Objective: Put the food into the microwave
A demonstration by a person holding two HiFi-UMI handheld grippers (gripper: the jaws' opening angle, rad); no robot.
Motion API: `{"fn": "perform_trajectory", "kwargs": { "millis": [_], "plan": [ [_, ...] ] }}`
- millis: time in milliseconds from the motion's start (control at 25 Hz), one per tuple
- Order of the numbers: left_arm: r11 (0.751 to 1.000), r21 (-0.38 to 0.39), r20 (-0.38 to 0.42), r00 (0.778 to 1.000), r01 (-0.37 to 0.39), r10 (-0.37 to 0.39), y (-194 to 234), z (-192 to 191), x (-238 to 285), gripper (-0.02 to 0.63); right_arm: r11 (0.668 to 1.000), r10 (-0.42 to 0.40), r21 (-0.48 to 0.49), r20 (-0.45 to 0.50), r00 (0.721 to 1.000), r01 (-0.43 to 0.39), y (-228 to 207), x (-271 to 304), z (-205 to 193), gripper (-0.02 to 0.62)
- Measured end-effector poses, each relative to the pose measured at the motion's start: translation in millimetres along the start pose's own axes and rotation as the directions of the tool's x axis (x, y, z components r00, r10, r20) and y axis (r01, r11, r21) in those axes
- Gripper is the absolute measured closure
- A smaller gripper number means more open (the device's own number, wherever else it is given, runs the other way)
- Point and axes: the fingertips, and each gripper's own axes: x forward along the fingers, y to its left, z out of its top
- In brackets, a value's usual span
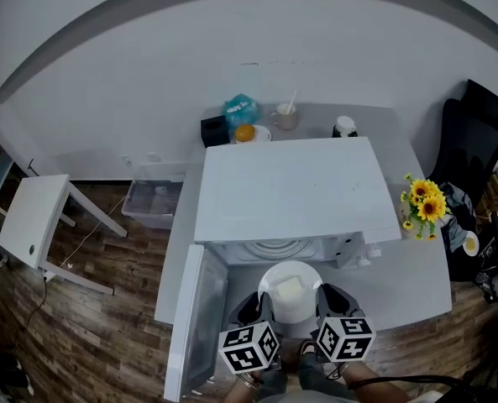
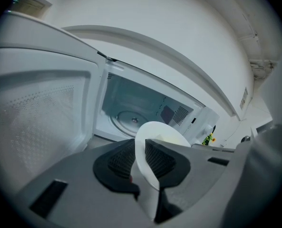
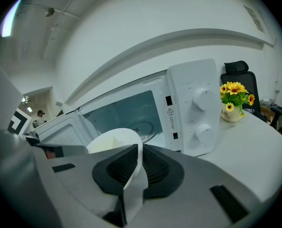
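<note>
Grey table [image 1: 416, 284] against a white wall carries a white microwave [image 1: 286, 187], its door [image 1: 194, 317] swung wide to the left and the glass turntable [image 2: 129, 120] bare inside. A white plate [image 1: 290, 299] with a pale block of food [image 1: 289, 289] hangs just in front of the opening, near the table's front edge. The left gripper [image 2: 141, 158] pinches the plate's left rim and the right gripper [image 3: 138, 163] pinches its right rim. Sunflowers [image 1: 423, 204] stand to the right of the microwave.

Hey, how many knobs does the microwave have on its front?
2. The upper knob sits near the top of the microwave panel; the lower knob is directly beneath it. None appear hidden.
</note>
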Motion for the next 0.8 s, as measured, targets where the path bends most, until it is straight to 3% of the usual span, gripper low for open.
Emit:
{"fn": "perform_trajectory", "kwargs": {
  "millis": [800],
  "plan": [
    [0.994,-0.085,0.042,0.996,-0.072,0.075,49,22,84,0.54,0.999,0.028,0.025,0.054,0.998,-0.029,-5,100,13,0.555]
  ]
}}
